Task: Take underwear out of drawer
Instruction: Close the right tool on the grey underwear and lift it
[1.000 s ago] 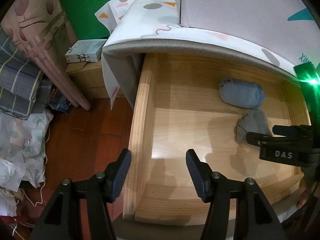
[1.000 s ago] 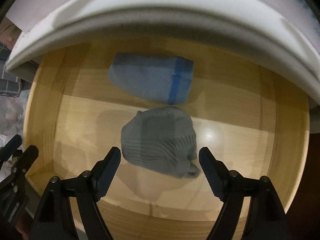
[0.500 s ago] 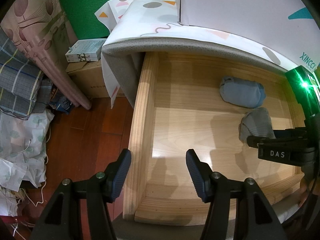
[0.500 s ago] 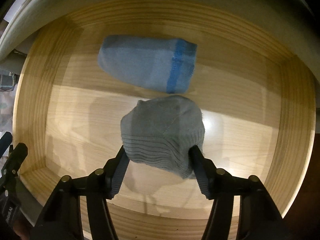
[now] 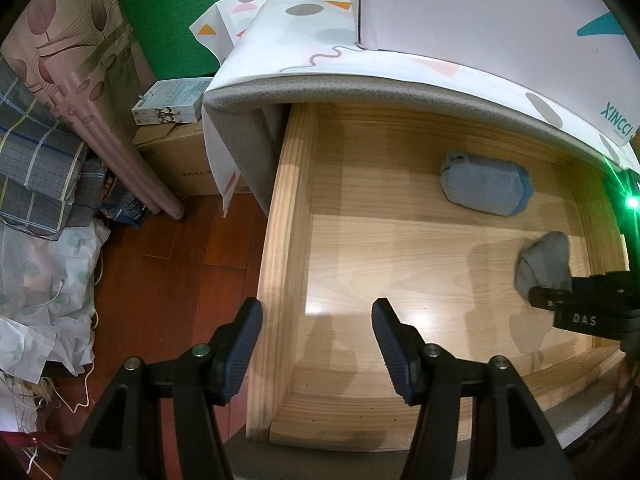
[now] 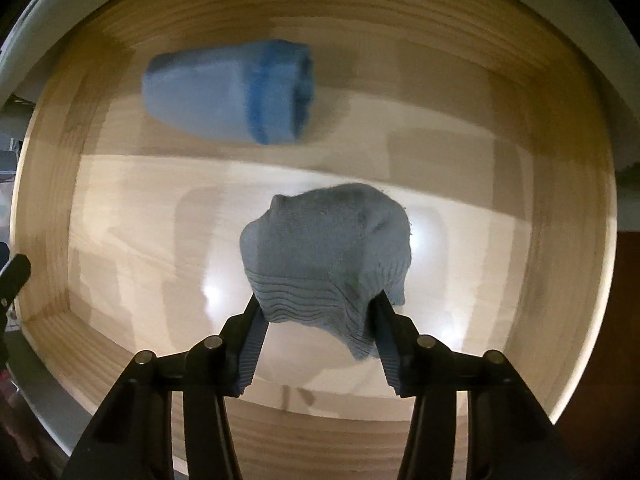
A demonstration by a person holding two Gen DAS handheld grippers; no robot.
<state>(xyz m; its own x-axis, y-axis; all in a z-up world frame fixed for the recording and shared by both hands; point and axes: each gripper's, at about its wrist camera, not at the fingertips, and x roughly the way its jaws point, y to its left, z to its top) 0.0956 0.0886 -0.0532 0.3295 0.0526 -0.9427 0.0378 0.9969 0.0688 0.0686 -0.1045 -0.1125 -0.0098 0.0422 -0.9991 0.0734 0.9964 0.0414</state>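
Note:
Two rolled garments lie in the open wooden drawer: a blue roll farther in and a grey ribbed bundle of underwear nearer the front. My right gripper points straight down into the drawer. Its jaws are closing, with the pads pressing on both sides of the grey bundle. In the left wrist view the grey bundle shows at the right under the right gripper, and the blue roll lies behind it. My left gripper hangs open and holds nothing, astride the drawer's left wall.
A patterned cover drapes over the cabinet top, with a white box standing on it. Left of the drawer are a red-brown wooden floor, a cardboard box, pink curtains and piled plaid cloth.
My right gripper came down over the grey bundle and its jaws narrowed from wide apart onto the bundle's sides. The left gripper stayed still.

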